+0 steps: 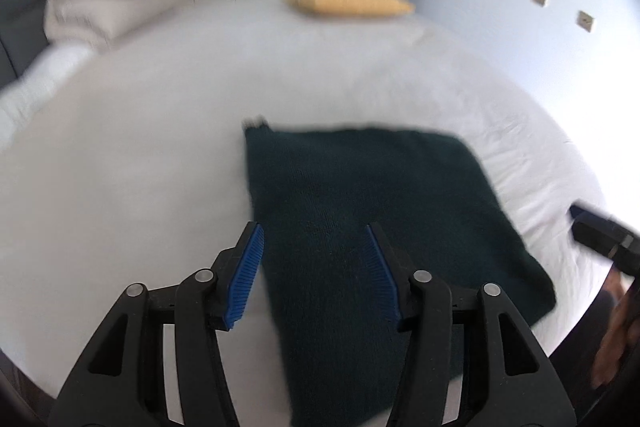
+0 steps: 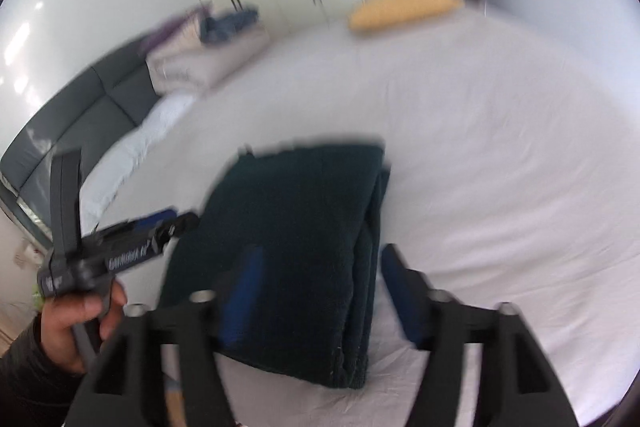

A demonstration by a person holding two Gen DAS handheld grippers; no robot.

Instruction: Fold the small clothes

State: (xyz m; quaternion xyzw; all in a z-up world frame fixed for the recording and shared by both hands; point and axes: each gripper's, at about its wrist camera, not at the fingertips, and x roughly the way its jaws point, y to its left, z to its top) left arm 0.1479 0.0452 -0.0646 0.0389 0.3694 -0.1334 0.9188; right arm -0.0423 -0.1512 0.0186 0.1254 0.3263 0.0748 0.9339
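I see the dark green knit garment point(image 1: 360, 211) lying folded on the white bed sheet point(image 1: 140, 147), its stacked layers showing along the right edge in the right wrist view. My left gripper point(image 1: 316, 239) hangs above it with its blue pads point(image 1: 248, 275) spread apart and nothing pinched between them. My right gripper point(image 2: 320, 267) is also spread wide over the garment, holding nothing (both views are blurred). A yellow pillow point(image 1: 348, 1) sits at the far end of the bed, and a beige pile of bedding point(image 1: 100, 7) lies at far left.
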